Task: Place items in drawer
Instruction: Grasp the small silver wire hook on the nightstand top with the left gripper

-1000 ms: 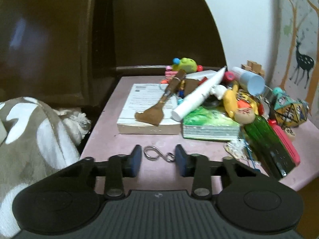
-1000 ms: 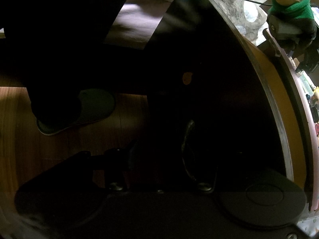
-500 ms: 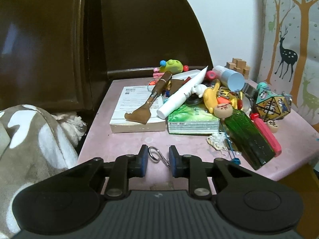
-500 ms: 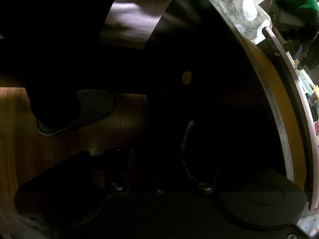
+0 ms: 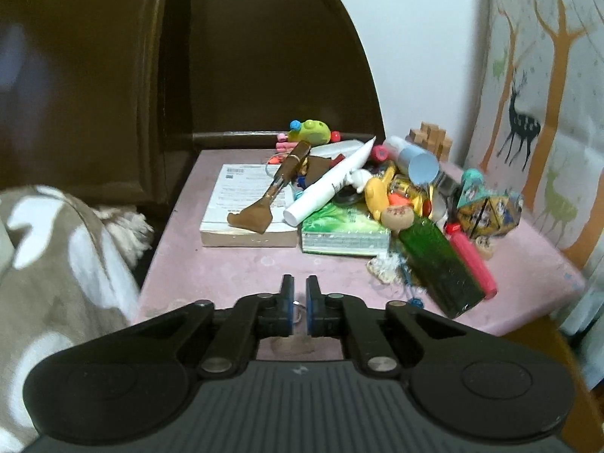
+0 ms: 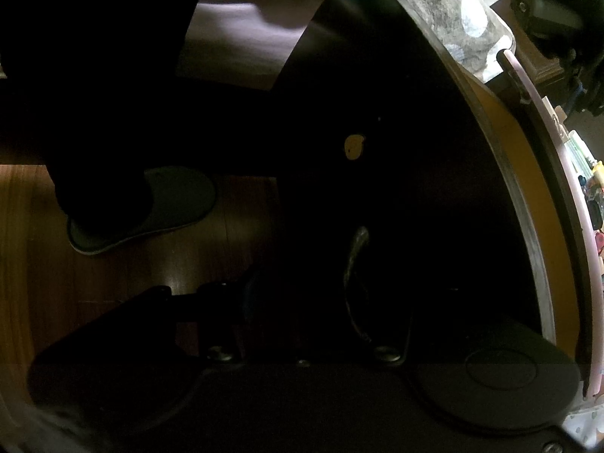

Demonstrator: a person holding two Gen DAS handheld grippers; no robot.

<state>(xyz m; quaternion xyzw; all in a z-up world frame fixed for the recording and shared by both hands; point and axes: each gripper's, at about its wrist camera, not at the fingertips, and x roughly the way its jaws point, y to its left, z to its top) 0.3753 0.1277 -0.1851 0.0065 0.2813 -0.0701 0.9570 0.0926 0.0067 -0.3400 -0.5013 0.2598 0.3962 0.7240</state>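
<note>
- Since half a second ago my left claw point(image 5: 298, 311) has narrowed from a loose straddle to a clench on the small silver S-shaped metal hook point(image 5: 297, 305), which sits pinched between my blue pads point(image 5: 288, 311) at the near edge of the pink-topped bedside table point(image 5: 241, 264).
- Dark brown wooden headboard point(image 5: 264, 75) rises behind that table.
- White flat box with a printed label point(image 5: 241, 207) lies mid-table, a brown flat-headed brush point(image 5: 271, 196) resting across it.
- Green bottle point(image 5: 439, 264) lies on its side at the right, just beside a pink bar point(image 5: 473, 264).
- White tube point(image 5: 332, 183) leans over a green packet point(image 5: 343, 228).
- My right claw point(image 6: 302, 302) points into deep shadow by a curved metal drawer handle point(image 6: 353, 264); I cannot tell whether it is clenched or released.
</note>
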